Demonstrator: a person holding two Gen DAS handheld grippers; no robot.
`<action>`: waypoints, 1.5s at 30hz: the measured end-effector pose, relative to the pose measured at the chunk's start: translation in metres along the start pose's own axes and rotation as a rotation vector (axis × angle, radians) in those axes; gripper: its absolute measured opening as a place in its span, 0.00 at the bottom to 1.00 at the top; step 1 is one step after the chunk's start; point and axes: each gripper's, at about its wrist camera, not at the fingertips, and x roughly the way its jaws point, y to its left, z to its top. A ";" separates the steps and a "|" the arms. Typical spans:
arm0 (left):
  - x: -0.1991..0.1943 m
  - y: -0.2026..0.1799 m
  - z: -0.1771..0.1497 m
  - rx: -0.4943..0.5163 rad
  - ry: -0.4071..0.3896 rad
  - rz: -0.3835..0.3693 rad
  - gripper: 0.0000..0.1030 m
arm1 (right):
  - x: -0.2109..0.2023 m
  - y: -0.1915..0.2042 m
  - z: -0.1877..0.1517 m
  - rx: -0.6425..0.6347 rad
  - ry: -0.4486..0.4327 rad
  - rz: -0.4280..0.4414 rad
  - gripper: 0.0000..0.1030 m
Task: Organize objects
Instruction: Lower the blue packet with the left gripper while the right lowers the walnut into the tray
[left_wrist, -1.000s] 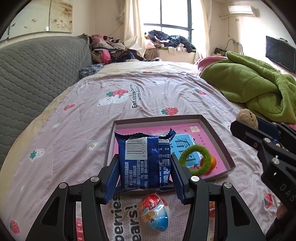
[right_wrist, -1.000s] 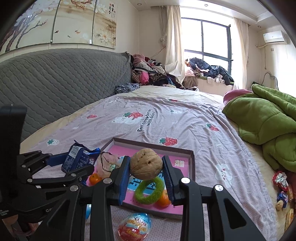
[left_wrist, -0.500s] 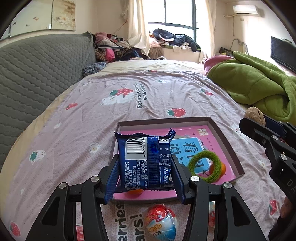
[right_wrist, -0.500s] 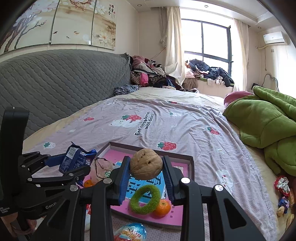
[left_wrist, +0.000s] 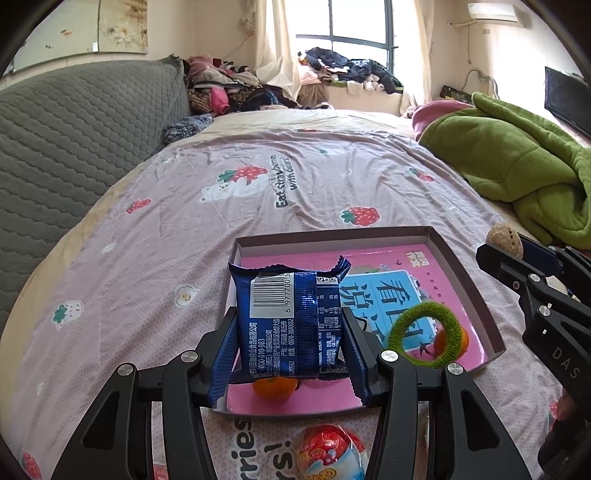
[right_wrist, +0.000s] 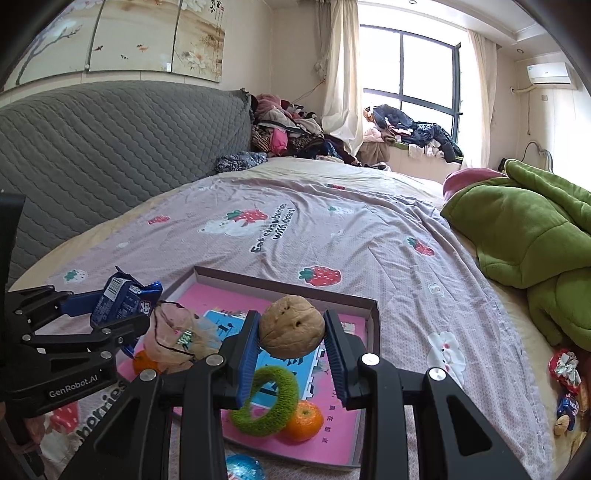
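Both tools hang level over the near half of the shallow box (left_wrist: 463, 280) on the bed. The left gripper (left_wrist: 290, 345) clamps an upright blue snack packet (left_wrist: 290, 325); the right gripper (right_wrist: 291, 345) pinches a walnut (right_wrist: 291, 326). Only the right view shows the pink pouch (right_wrist: 173, 338) inside the box, beside a green ring (right_wrist: 267, 400) leaning on an orange (right_wrist: 304, 421).

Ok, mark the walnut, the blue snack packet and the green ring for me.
walnut (right_wrist: 291, 326), right wrist view, middle of the shell between the fingers.
blue snack packet (left_wrist: 291, 325), left wrist view, centre of its printed back.
green ring (right_wrist: 266, 402), right wrist view, lower left of the fuzzy band.
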 end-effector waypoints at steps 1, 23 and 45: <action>0.002 0.000 0.001 0.002 0.000 0.000 0.52 | 0.003 0.001 -0.001 -0.002 0.004 0.002 0.34; 0.069 0.008 0.005 0.010 0.081 0.030 0.52 | 0.057 0.044 -0.042 -0.112 0.154 0.079 0.34; 0.097 0.019 -0.001 -0.017 0.154 0.054 0.52 | 0.071 0.050 -0.055 -0.142 0.220 0.043 0.34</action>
